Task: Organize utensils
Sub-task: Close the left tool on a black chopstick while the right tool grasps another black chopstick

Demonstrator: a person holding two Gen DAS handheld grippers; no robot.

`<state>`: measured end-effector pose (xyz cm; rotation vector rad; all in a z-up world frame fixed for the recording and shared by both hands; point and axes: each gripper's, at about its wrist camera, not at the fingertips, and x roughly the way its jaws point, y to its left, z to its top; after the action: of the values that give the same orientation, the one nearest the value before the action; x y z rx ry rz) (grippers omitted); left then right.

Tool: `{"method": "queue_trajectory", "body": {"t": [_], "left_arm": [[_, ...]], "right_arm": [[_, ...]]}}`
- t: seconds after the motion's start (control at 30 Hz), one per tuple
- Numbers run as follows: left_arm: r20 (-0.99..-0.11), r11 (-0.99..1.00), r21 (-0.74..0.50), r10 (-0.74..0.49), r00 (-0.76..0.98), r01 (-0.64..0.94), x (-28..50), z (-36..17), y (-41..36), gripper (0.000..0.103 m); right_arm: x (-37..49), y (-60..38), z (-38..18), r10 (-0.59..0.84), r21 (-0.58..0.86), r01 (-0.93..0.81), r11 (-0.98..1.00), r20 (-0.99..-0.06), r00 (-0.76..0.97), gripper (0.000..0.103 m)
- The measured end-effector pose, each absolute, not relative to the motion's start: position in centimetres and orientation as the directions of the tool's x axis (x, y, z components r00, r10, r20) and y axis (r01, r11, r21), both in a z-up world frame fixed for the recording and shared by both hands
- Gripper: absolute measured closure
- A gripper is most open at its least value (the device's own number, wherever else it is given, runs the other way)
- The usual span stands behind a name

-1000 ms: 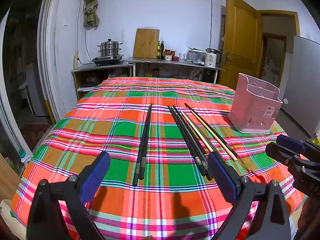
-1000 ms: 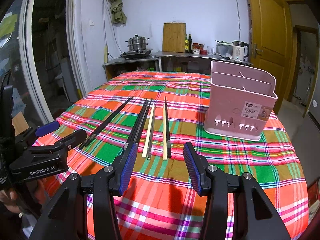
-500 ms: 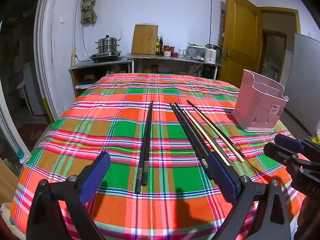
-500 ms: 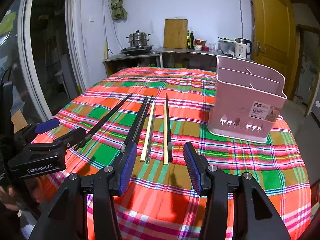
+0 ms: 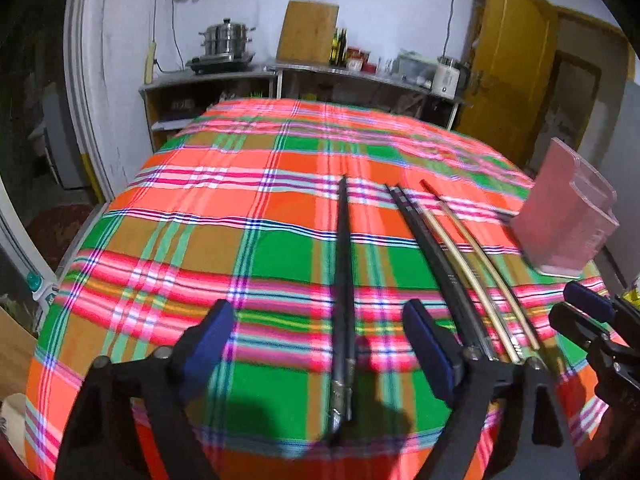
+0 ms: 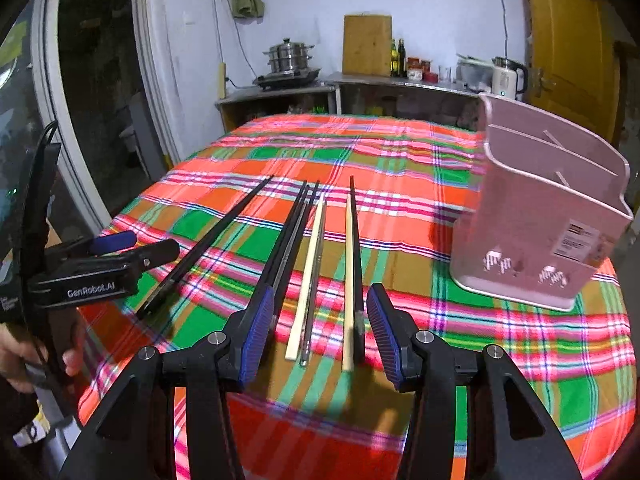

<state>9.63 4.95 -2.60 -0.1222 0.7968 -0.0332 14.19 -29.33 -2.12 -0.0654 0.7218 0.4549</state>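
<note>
a: since a second ago we came closer over the table; our left gripper (image 5: 316,340) had just been narrowing, still apart, astride the black chopstick pair (image 5: 343,280), not touching.

b: our right gripper (image 6: 320,328) stood apart around the pale chopsticks (image 6: 308,280). next we needed to pinch these thin, slick sticks; the pink slotted plastic basket (image 6: 536,220) sat at two o'clock.

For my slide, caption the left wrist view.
Open left gripper, jaws just narrowing, straddles a black chopstick pair on the plaid tablecloth.
</note>
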Motion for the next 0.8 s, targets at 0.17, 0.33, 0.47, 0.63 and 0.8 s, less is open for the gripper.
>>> {"method": "queue_trajectory", "body": {"t": [0.17,0.33,0.47,0.63,0.8], "left_arm": [[-0.765,0.991,-0.134,-0.098,0.637,-0.009,12.3,-3.6,5.7,0.036],[-0.784,0.987,-0.157,-0.135,0.606,0.017,13.9,-4.0,6.1,0.05],[-0.786,0.987,-0.156,-0.146,0.601,0.036,14.7,-4.1,6.1,0.052],[-0.776,0.984,-0.167,-0.172,0.606,0.066,15.0,-3.5,6.0,0.052],[-0.791,0.99,-0.117,-0.142,0.596,0.08,16.0,-3.9,5.3,0.052]], "right_arm": [[16.5,-28.4,-3.0,0.392,0.127,-0.432,0.893,-0.69,0.608,0.054],[18.4,-27.7,-3.4,0.408,0.15,-0.441,0.885,-0.705,0.579,0.067],[19.4,-26.9,-3.7,0.422,0.167,-0.451,0.877,-0.716,0.556,0.074],[20.2,-26.3,-4.0,0.429,0.176,-0.457,0.872,-0.724,0.54,0.076],[20.8,-25.8,-4.3,0.427,0.179,-0.456,0.872,-0.734,0.528,0.077]]}}
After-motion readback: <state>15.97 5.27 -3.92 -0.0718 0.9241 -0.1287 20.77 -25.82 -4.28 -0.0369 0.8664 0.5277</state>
